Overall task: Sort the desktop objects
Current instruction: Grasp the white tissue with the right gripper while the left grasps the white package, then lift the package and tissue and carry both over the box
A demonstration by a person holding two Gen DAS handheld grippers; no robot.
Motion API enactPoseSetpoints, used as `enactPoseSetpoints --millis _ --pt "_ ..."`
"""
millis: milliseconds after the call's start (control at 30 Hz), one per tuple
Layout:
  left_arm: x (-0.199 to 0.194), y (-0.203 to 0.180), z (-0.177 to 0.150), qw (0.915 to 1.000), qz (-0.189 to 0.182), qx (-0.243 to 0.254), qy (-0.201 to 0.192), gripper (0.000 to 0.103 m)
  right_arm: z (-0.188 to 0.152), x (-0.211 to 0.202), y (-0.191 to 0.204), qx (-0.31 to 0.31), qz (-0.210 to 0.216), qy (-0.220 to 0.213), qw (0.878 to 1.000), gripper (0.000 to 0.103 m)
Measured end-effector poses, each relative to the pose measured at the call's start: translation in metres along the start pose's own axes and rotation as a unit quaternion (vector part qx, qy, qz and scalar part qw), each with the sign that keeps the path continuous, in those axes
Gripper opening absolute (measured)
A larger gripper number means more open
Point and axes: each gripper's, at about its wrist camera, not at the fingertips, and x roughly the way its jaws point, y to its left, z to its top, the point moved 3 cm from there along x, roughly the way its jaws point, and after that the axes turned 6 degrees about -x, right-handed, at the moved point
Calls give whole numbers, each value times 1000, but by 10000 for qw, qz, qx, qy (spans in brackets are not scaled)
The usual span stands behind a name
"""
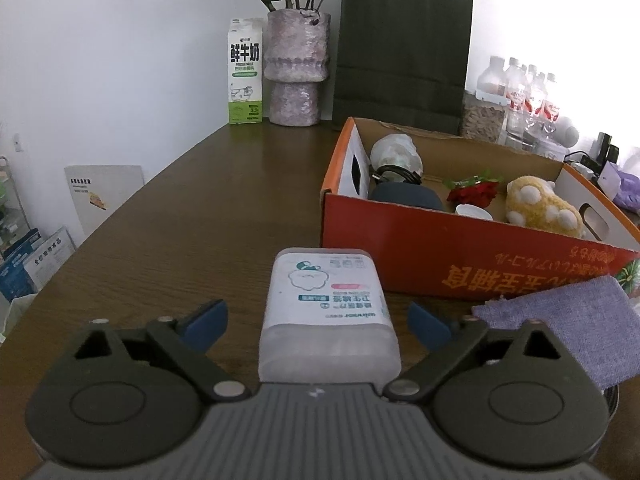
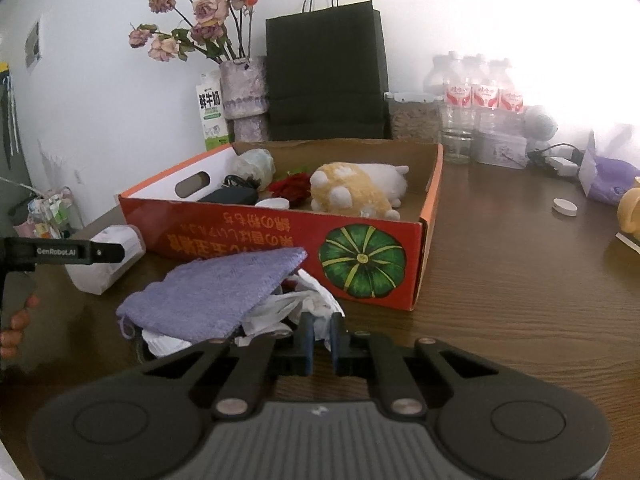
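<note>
Left gripper [image 1: 316,322] stood wide around the translucent white cotton-swab box [image 1: 328,316], lower centre, pads clear. Right gripper [image 2: 320,338] was clenched on crumpled white plastic bag [image 2: 296,304].

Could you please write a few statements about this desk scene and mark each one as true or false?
1. The white plastic tub lies on the table between the fingers of the left gripper, which do not press on it. True.
2. The right gripper is wide open. False: it is shut on the white plastic bag.
3. The plush toy lies inside the orange cardboard box. True.
4. The purple cloth is inside the box. False: it lies outside, in front of the box, on top of the bag.
5. The milk carton lies on its side. False: it stands upright beside the vase.
</note>
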Motion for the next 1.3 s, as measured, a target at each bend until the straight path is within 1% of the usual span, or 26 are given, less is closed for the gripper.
enactPoseSetpoints --millis 33,100,133,200,267,367,400,433,467,500,533,567,600,633,733,833,900,967,1000,1033,1100,1167,1200,1233,1300 --pt "1 0 0 10000 -3 3 16 86 0 0 0 -9 -24 13 10000 13" --pt "2 0 0 10000 -14 -2 54 84 1 2 1 -72 -66 32 9999 18" --pt "2 0 -1 10000 -23 6 58 84 1 2 2 -105 -74 37 9999 25" --pt "2 -1 0 10000 -35 28 47 84 3 5 4 -189 -136 43 9997 31" --pt "2 -2 0 10000 -13 62 55 84 5 7 3 -247 -171 66 9995 34" --pt "4 -2 1 9999 1 81 84 87 9 11 4 -373 -234 90 9990 43" --pt "5 -2 1 9999 15 89 90 87 10 12 4 -407 -265 88 9988 48" --pt "6 -2 1 9999 15 93 102 87 10 12 3 -429 -279 81 9987 51" --pt "7 -2 1 9999 8 92 121 87 11 13 3 -428 -257 76 9987 51" --pt "7 -1 0 9999 -8 95 135 86 11 14 2 -416 -197 70 9989 50" --pt "8 -1 0 9998 -32 100 150 84 11 14 1 -396 -123 69 9991 44" --pt "8 -1 -1 9998 -62 102 164 76 10 15 1 -379 -47 83 9992 39" --pt "8 -1 -1 9997 -117 95 180 67 10 16 1 -362 75 112 9993 20" --pt "8 -1 -1 9997 -138 91 183 67 9 16 2 -359 145 136 9992 4" --pt "5 -2 -2 9997 -162 163 123 67 9 14 6 -445 94 52 9990 2" --pt "0 -3 -2 9997 -166 184 26 67 10 7 6 -399 36 -72 9992 1" --pt "-2 -2 -2 9997 -176 176 0 67 9 4 5 -396 13 -78 9992 1" --pt "-3 0 -2 9998 -159 151 -6 67 9 4 1 -281 20 -54 9996 8" --pt "-3 1 -2 9998 -140 135 -3 67 9 4 -1 -232 24 -33 9997 17" --pt "-4 2 -2 9999 -124 120 1 67 10 3 -4 -183 -5 -54 9998 31" --pt "-4 4 -3 9999 -111 94 16 67 12 3 -4 -256 -60 -107 9996 41" --pt "-4 5 -3 9999 -95 79 23 67 15 6 -3 -358 -90 -78 9993 44" --pt "-4 5 -3 9999 -98 81 18 67 17 9 -1 -448 -90 -40 9989 50" --pt "-4 5 -3 9999 -104 79 21 67 18 12 1 -554 -96 -14 9984 53" --pt "-4 5 -4 9999 -122 93 21 67 20 22 2 -663 -104 78 9977 53"
